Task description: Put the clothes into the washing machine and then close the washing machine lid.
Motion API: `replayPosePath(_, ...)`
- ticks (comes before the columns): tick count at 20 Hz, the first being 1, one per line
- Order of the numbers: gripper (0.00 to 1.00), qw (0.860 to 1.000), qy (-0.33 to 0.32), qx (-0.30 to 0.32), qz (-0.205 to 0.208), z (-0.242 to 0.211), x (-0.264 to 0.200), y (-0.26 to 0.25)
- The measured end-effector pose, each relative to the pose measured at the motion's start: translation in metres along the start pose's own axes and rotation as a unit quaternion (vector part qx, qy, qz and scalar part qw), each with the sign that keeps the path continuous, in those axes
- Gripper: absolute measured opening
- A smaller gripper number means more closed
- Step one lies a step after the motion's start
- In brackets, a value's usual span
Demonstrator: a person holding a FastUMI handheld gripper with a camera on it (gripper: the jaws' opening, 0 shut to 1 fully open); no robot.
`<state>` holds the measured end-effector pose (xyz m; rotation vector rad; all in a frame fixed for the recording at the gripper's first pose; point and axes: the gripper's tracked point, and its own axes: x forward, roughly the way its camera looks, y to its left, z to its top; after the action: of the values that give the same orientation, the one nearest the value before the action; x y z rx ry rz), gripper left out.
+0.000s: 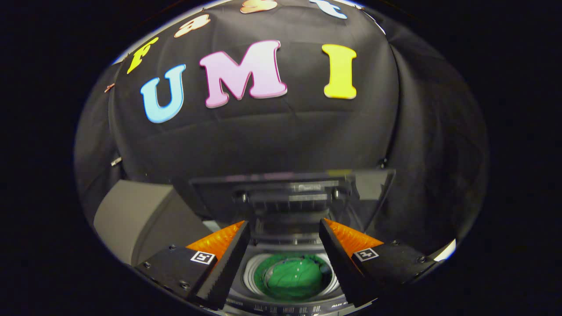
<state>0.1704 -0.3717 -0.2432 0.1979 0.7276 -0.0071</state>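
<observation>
Black cloth forms the booth's back wall (272, 131) and hangs in folds to either side. Against it stands a top-loading washing machine (285, 303), seen from above and in front.

The clothes, a bundle of green fabric (292, 276), lie inside the machine's drum. They sit low in the round tub, ringed by the pale drum rim (250, 274). A few small light specks show on the fabric; what they are cannot be determined.

The washing machine lid (292, 193) is raised. It stands upright behind the drum opening, a dark glossy panel that carries faint reflections along its upper edge. A hinge block sits at its lower middle, just above the opening.

The gripper (284, 230) hangs above the front of the machine with its fingers spread wide apart. Nothing is held between them. The green fabric appears in the gap between the two fingers and below them, apart from both. The fingertips point toward the base of the raised lid without touching it.

Along the machine's near edge runs a strip of control markings (281, 309), too small to make out.

To the left of the machine stands a grey box-shaped object (136, 215), beside the left finger; its nature cannot be told.
</observation>
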Motion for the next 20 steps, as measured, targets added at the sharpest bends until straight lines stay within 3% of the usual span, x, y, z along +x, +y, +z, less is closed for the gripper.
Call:
replayPosePath(3, 0.98, 1.0, -0.014, -0.018, -0.015, 0.026, 0.043, -0.008)
replayPosePath(8, 1.0, 0.999, 0.032, -0.01, -0.036, 0.016, 0.084, -0.014)
replayPosePath(20, 1.0, 0.999, 0.007, -0.027, -0.041, 0.004, 0.044, -0.009)
